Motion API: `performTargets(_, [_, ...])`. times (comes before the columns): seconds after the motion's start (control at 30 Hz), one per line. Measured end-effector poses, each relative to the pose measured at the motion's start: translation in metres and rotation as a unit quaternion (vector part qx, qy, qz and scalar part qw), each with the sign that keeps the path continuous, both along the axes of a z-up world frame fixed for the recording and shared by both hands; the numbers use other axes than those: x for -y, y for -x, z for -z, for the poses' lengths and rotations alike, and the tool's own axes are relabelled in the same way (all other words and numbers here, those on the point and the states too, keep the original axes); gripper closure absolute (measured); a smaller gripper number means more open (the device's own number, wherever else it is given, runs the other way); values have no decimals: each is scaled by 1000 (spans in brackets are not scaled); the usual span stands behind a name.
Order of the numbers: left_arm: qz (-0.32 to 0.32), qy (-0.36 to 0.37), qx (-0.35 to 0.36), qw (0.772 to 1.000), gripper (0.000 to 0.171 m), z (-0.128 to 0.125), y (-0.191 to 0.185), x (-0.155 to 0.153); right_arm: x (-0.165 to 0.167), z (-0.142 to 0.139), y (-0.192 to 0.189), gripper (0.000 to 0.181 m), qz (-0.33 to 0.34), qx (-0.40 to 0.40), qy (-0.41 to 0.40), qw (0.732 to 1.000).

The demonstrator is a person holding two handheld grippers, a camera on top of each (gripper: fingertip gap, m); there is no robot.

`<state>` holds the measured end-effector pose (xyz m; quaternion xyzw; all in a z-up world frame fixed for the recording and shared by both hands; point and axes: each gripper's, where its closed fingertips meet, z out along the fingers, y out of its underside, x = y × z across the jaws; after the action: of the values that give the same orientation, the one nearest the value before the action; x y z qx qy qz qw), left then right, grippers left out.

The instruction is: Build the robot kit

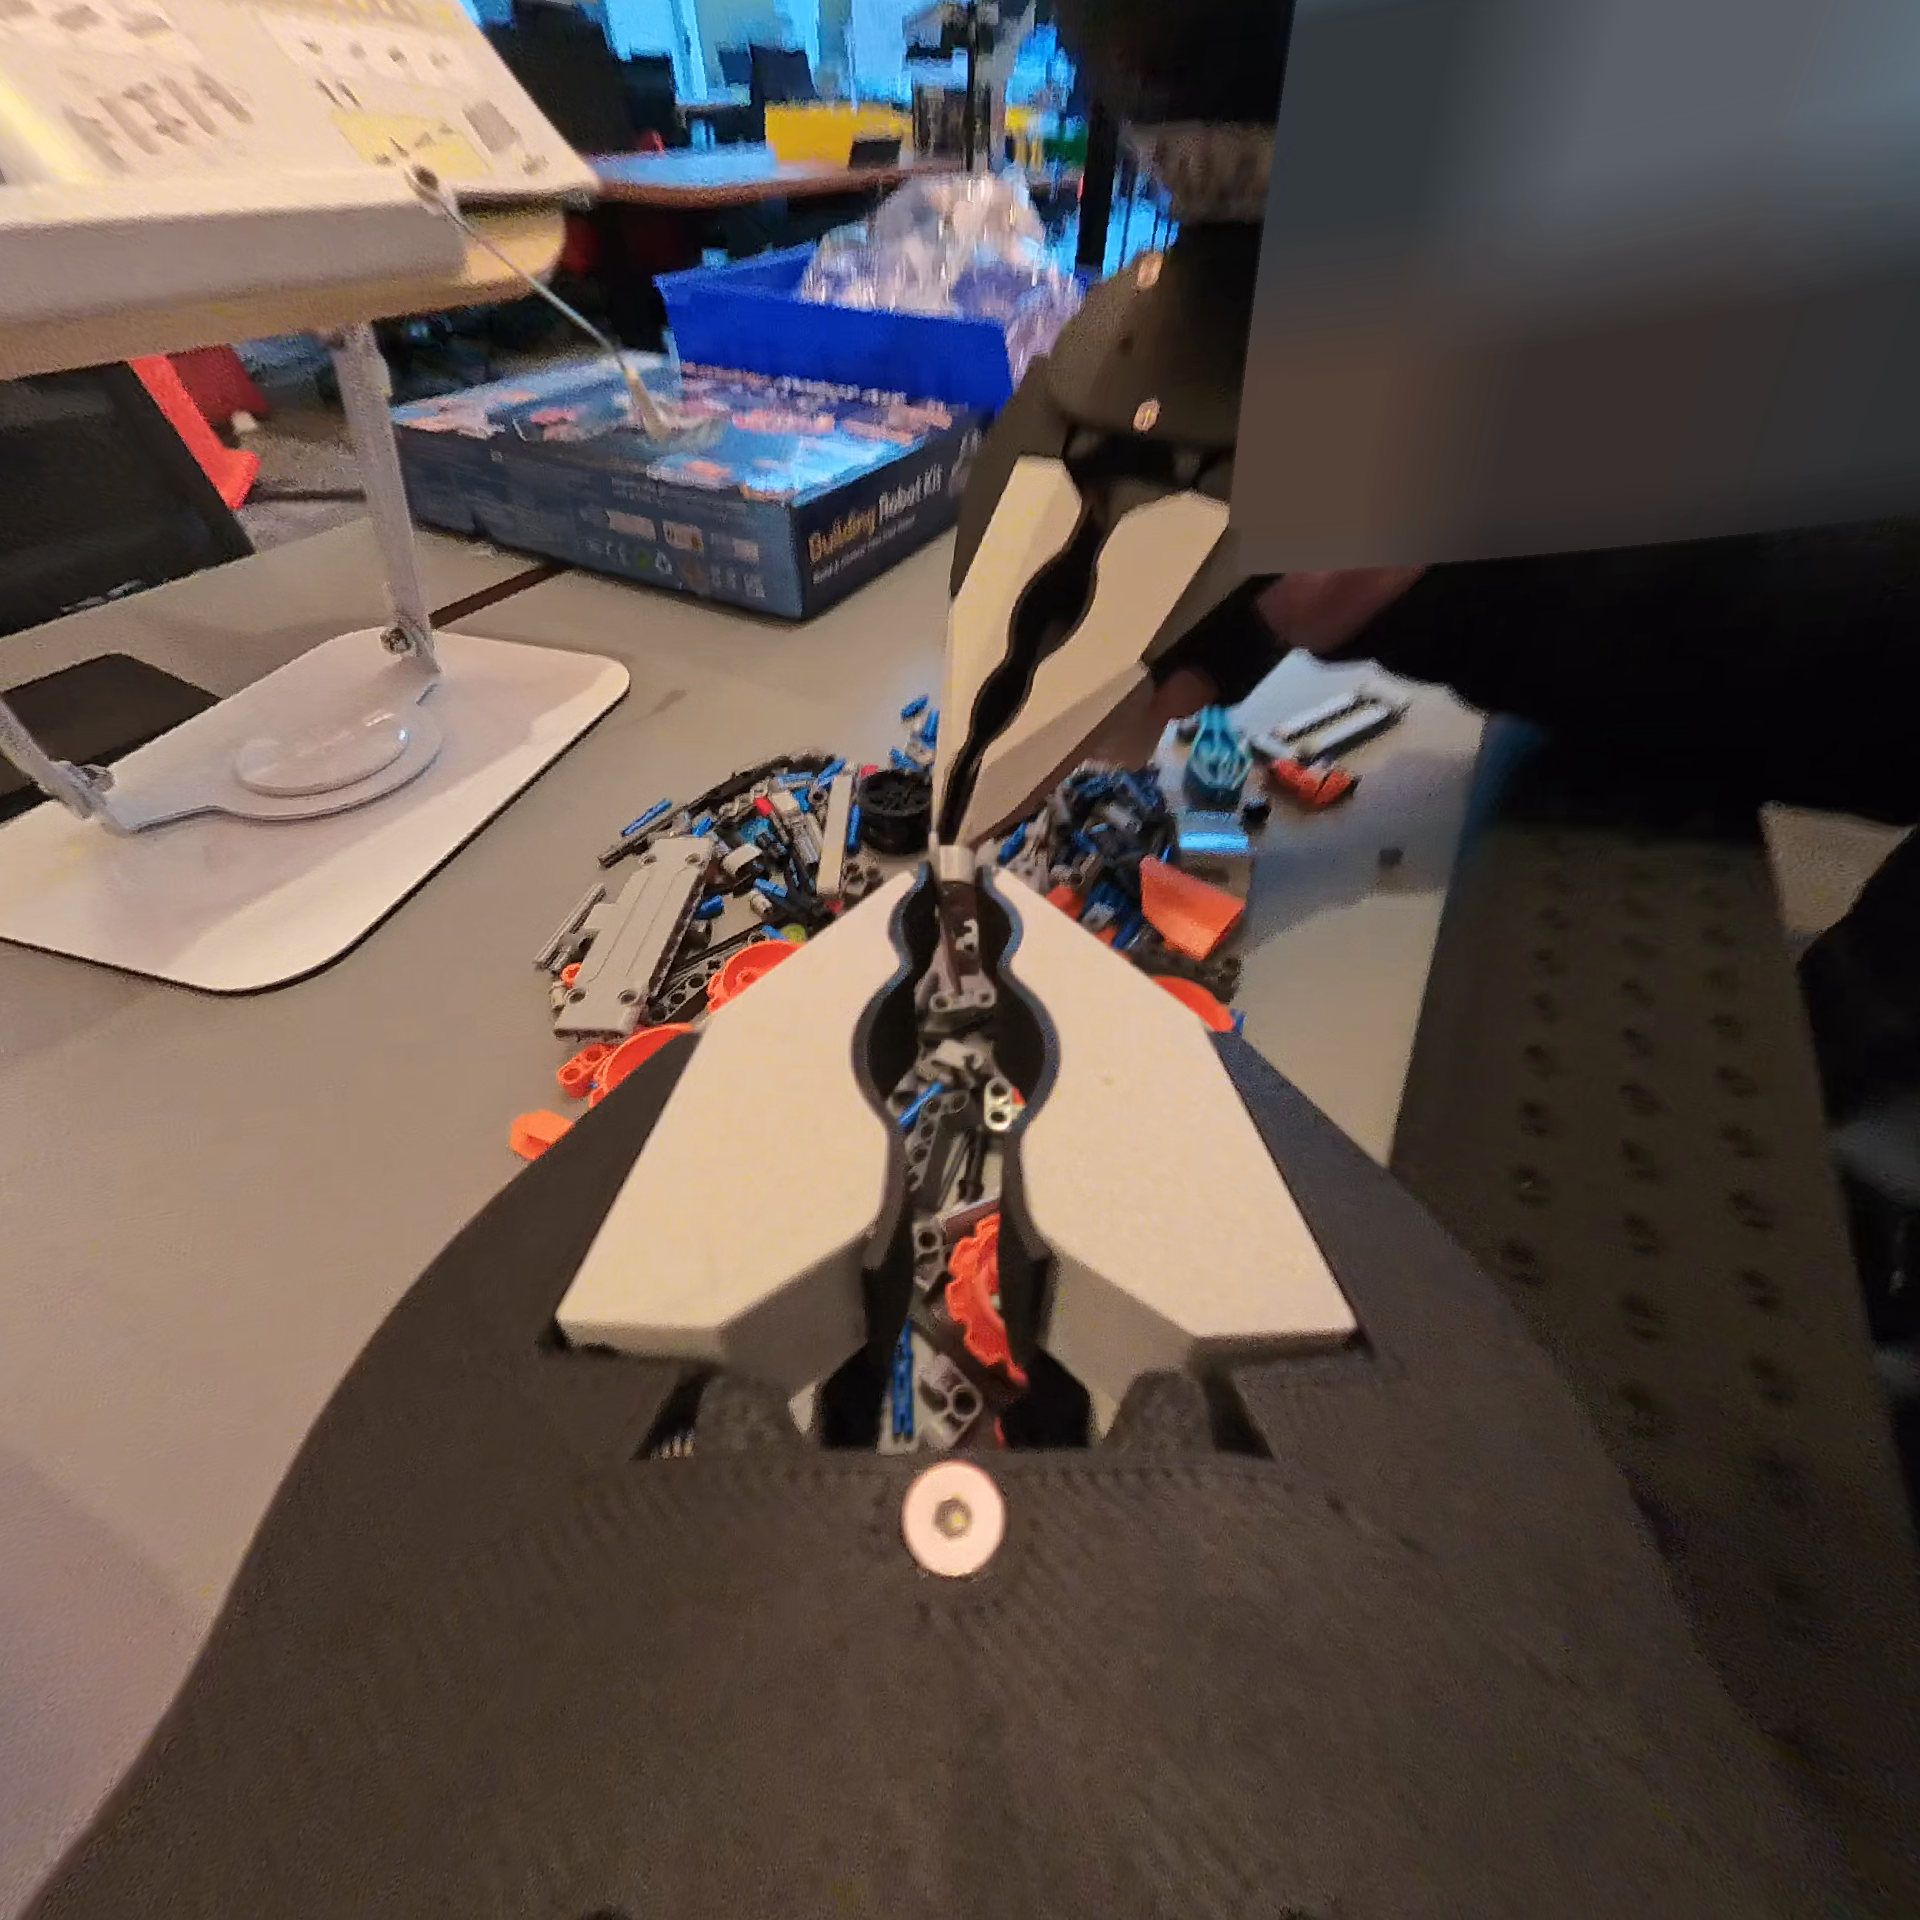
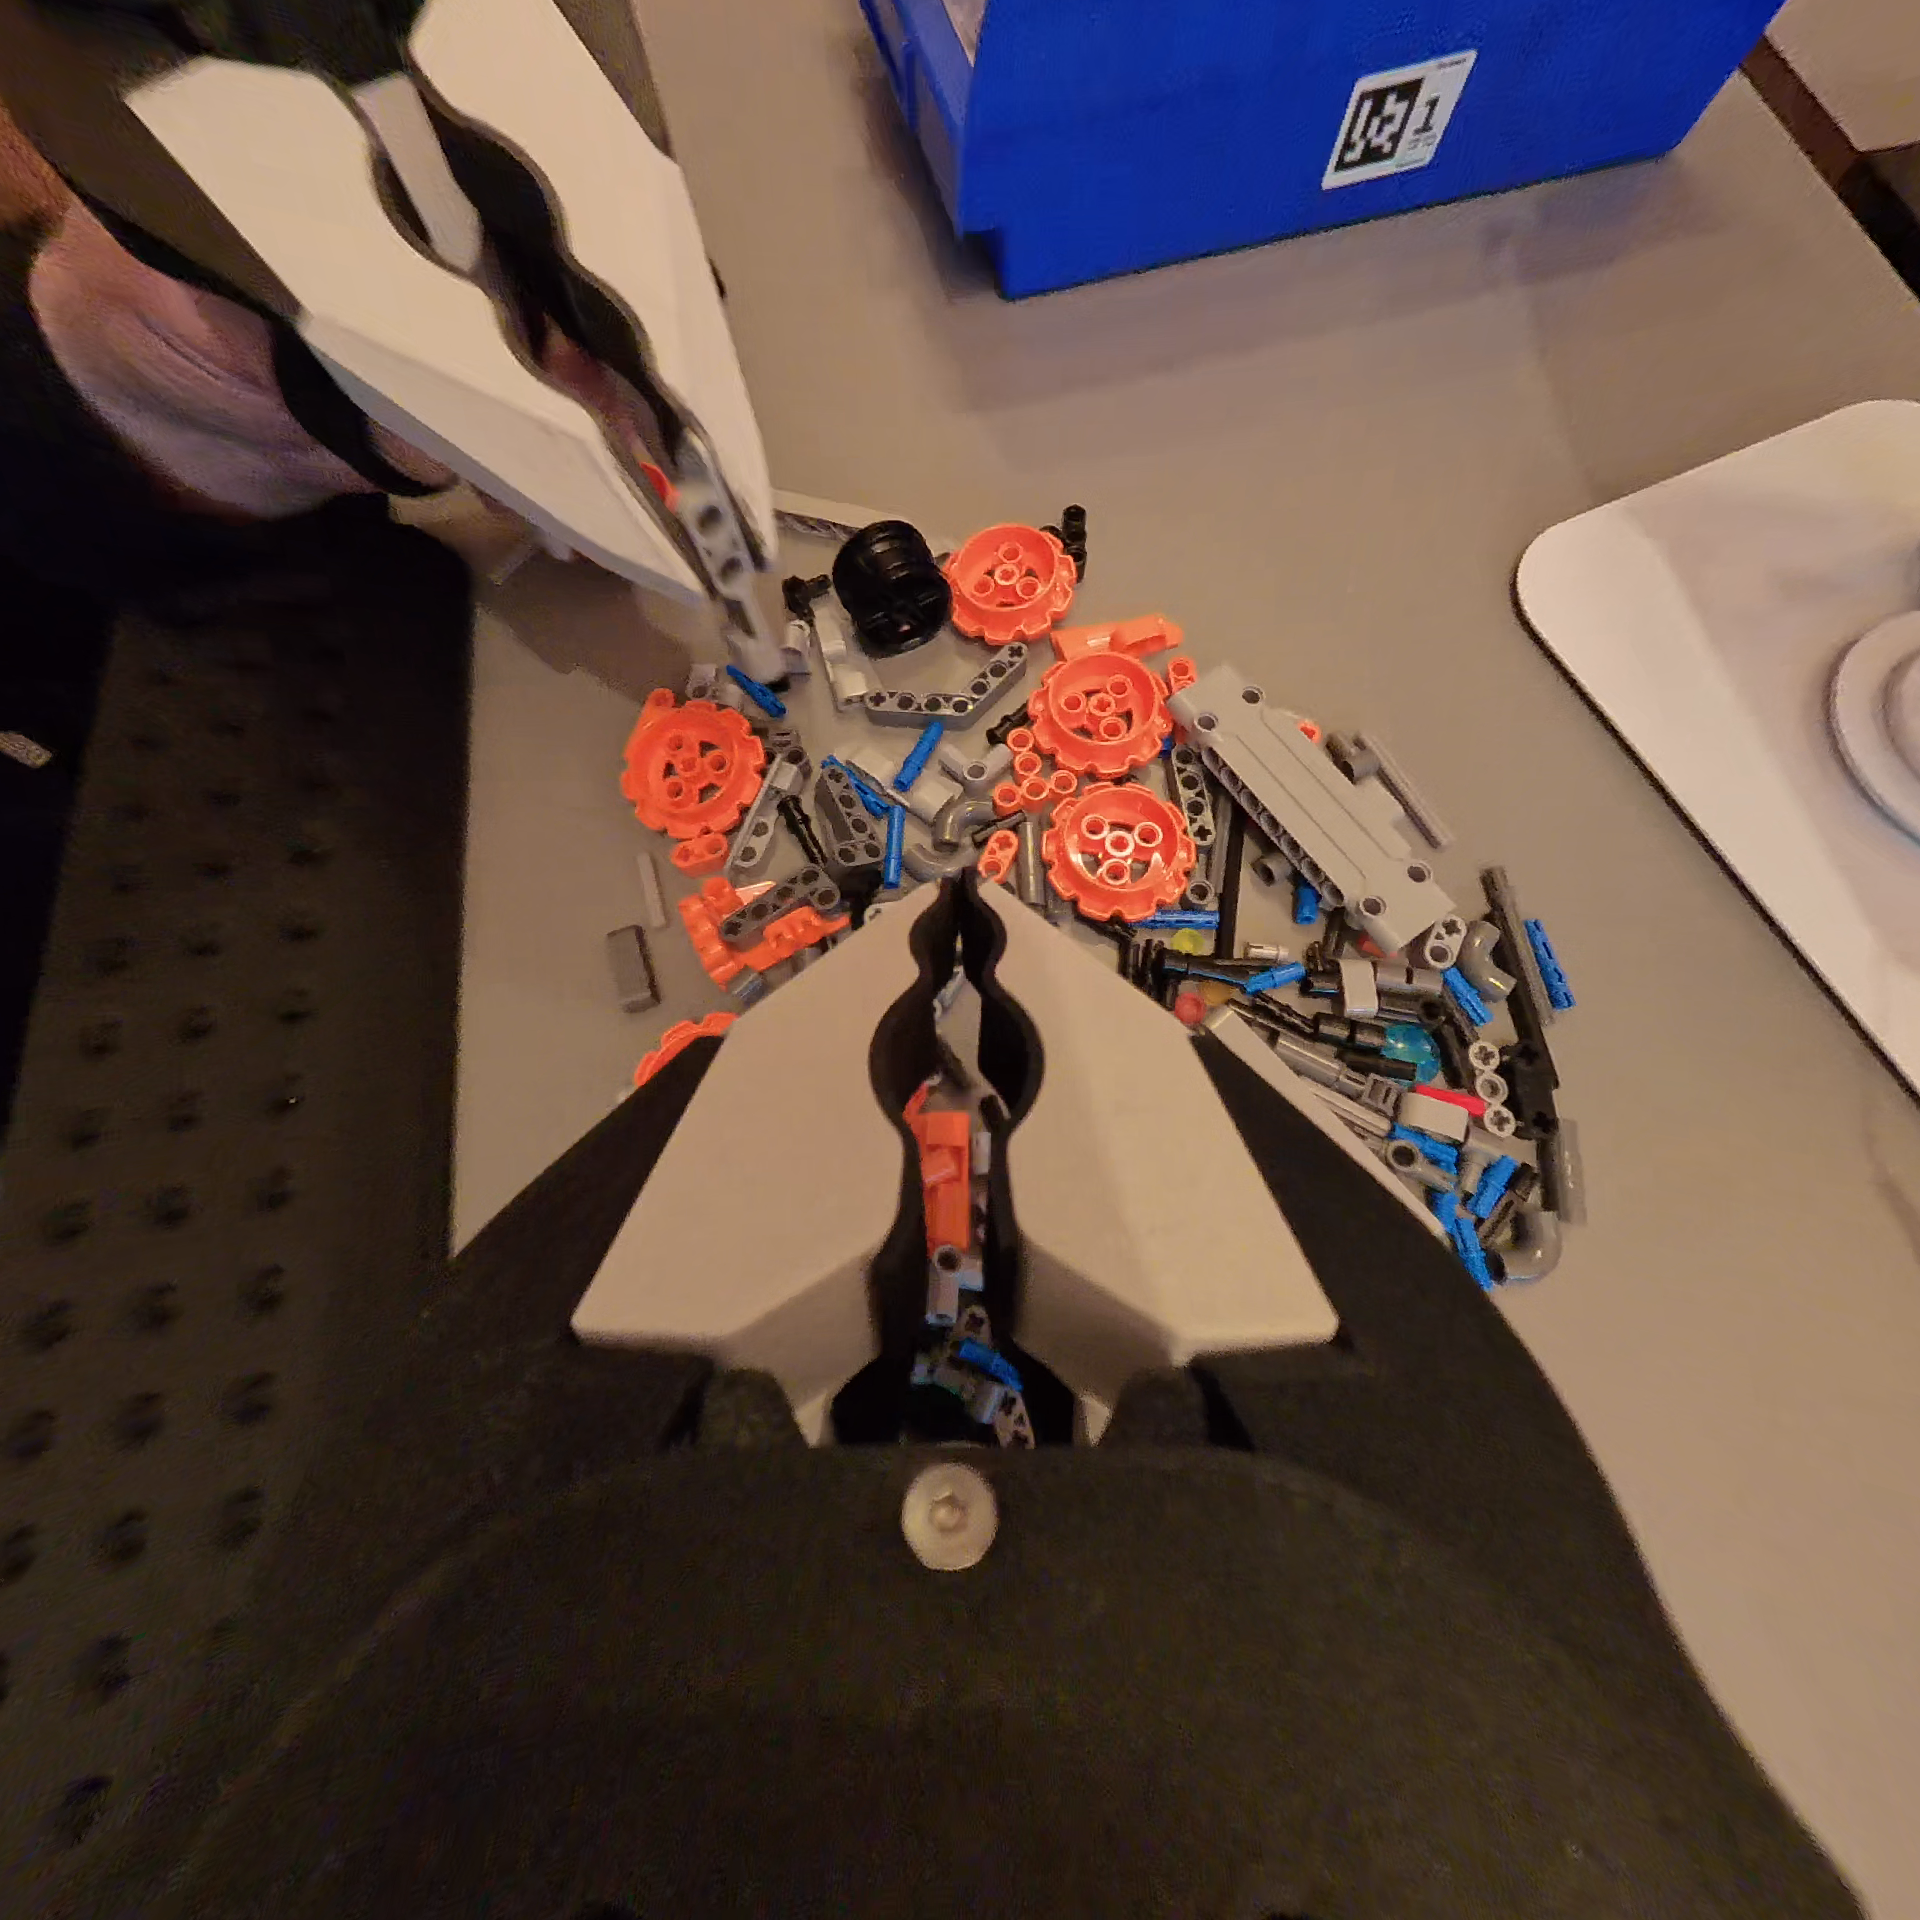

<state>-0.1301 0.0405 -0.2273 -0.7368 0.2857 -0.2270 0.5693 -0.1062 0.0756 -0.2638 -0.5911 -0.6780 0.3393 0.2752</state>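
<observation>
Presently, findings as observed:
Left gripper (image 1: 954,868): fingers pressed onto a grey perforated beam (image 1: 954,940), which lies lengthwise between them and sticks out past the tips; in the right wrist view this gripper (image 2: 743,582) holds the beam (image 2: 727,551) just above the near edge of the heap
Right gripper (image 2: 961,883): tips closed together, nothing seen between them, poised over the heap
Heap of building parts (image 2: 1091,862): orange gear wheels (image 2: 1117,847), a black wheel (image 2: 891,587), a long grey panel (image 2: 1309,795), blue pins; spread on the grey table (image 2: 1299,436)
Surroundings: blue bin (image 2: 1299,125) beyond the heap; white stand base (image 1: 312,790) to the left; kit box (image 1: 665,488) behind
</observation>
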Motion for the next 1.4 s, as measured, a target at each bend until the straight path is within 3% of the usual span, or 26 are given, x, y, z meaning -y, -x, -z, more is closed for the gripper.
performTargets(0.07, [-4, 8, -43, 999, 168, 8, 1, -3, -3, 0, -4, 181, 7, 6, -17, 1000])
performTargets(0.23, [-5, 30, -67, 997, 168, 20, 2, -6, -12, 23, -22, 178, 14, 59, -17, 998])
performTargets(0.6, [2, 34, -46, 998, 168, 23, -1, -9, -7, 62, -24, 175, -2, 127, -41, 991])
performTargets(0.87, [8, 37, -44, 998, 168, 25, -2, -8, -5, 60, -20, 181, 1, 114, -30, 993])
performTargets(1.4, [8, 37, -43, 998, 168, 26, -3, -8, -1, 62, -9, 167, 16, 115, -1, 993])
